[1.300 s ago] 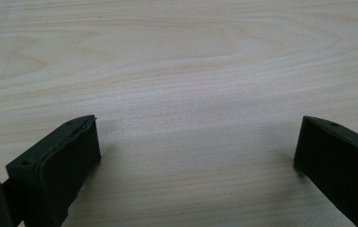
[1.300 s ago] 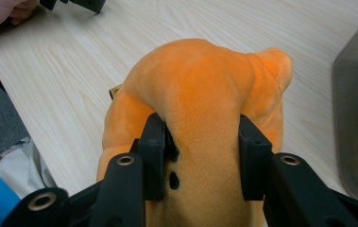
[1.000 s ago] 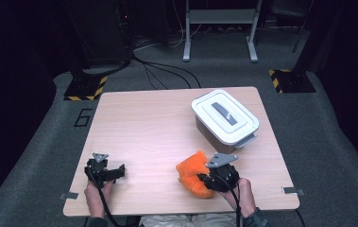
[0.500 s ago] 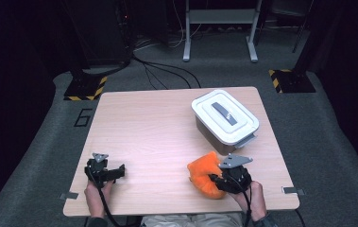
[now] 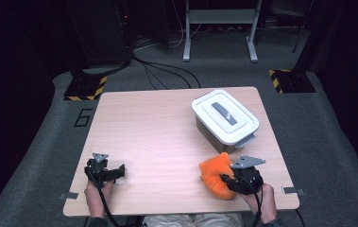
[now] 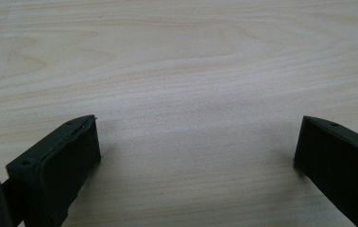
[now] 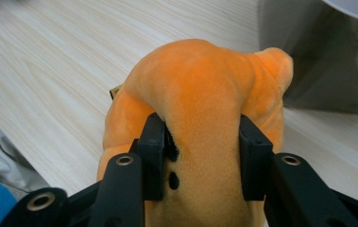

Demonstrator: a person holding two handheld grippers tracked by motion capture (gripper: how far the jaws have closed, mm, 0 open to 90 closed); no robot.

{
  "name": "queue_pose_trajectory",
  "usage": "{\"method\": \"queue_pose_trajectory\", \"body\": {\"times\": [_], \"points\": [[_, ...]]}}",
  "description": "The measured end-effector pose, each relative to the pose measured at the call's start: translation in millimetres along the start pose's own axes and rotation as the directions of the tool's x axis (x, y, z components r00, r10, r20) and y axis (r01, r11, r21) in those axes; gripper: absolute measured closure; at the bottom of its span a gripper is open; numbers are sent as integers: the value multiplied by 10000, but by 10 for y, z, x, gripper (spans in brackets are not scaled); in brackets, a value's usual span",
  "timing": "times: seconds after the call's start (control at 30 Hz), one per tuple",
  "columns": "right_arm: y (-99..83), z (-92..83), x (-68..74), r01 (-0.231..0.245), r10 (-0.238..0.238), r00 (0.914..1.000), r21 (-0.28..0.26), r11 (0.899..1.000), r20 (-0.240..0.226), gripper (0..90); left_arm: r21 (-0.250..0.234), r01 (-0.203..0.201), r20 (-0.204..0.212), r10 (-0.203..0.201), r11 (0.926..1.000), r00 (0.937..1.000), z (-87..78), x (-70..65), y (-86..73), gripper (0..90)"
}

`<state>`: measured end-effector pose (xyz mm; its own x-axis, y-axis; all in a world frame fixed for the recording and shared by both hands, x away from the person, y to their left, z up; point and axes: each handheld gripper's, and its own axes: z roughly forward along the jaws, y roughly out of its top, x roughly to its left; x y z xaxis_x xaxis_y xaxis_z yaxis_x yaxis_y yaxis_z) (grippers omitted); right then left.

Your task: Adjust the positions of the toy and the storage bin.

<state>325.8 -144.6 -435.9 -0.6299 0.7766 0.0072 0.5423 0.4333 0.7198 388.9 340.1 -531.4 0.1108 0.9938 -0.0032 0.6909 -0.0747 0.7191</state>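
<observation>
An orange plush toy (image 5: 217, 174) sits near the table's front right, squeezed between the black jaws of my right gripper (image 5: 231, 182). In the right gripper view the plush toy (image 7: 200, 99) bulges above the two pads (image 7: 157, 146), which press into its sides. A lidded white and grey box (image 5: 225, 118) stands just beyond the toy. My left gripper (image 5: 117, 171) rests low at the front left of the table (image 5: 153, 127), jaws wide apart. In the left gripper view its fingers (image 6: 63, 161) frame bare wood only.
The box's grey wall (image 7: 309, 61) is close beyond the toy in the right gripper view. Dark floor with cables (image 5: 157, 71) and hazard-striped stand feet (image 5: 287, 80) lies behind the table. Grey carpet surrounds the table edges.
My right gripper has carried the orange toy to the right along the table's front, nearer the box. The left gripper has stayed where it was.
</observation>
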Motion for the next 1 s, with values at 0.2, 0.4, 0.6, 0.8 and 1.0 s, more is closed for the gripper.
{"method": "queue_pose_trajectory", "body": {"times": [0.2,0.4,0.6,0.8,1.0], "points": [[-88,-67,-111,-194,192,9995,76,9998,259,612,6,0,1,0,10000,10000,-1,0,0,6],[-168,-120,-197,-538,533,9974,83,9985,485,612,5,-6,1,6,10000,10000,0,0,0,6],[-231,-180,-293,-805,800,9938,34,9968,774,612,2,0,1,0,10000,10000,0,0,0,6],[-289,-236,-389,-1115,1113,9879,-43,9938,1075,612,4,-8,1,8,10000,10000,0,1,0,6],[-332,-285,-478,-1329,1321,9792,-52,9911,1542,611,4,-1,2,1,10000,10000,0,0,0,6]]}}
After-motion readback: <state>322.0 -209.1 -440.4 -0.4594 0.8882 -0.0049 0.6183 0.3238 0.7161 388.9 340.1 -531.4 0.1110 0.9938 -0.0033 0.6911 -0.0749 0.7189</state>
